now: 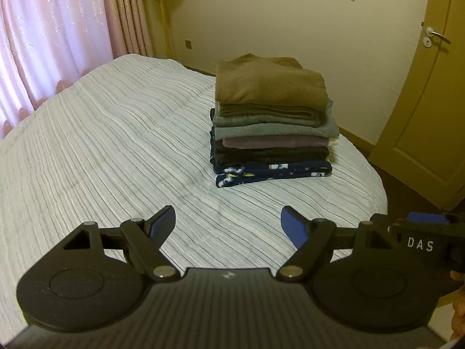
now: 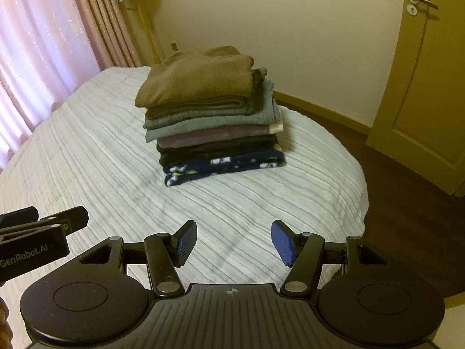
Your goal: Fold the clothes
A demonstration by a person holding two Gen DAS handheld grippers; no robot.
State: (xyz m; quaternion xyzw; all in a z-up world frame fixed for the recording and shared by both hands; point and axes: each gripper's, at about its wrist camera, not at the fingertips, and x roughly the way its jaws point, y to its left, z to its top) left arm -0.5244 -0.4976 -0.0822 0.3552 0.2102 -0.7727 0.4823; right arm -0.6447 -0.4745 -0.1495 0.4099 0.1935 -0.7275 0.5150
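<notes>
Here, left claw (image 1: pixel 228 225) wide and empty, right claw (image 2: pixel 234 241) wide and empty, stack of folded clothes (image 1: pixel 270 122) sat on striped bed (image 1: pixel 116 145).

White bedspread (image 1: pixel 116 133) ribbed with thin grey lines, brown top garment (image 1: pixel 267 81) over grey, mauve, black and navy white-printed layers of the stack (image 2: pixel 215 133), pink curtains (image 1: pixel 43 43), cream wall (image 1: pixel 261 20), mustard door (image 1: pixel 430 116), black grippers with blue pads (image 1: pixel 293 228).
</notes>
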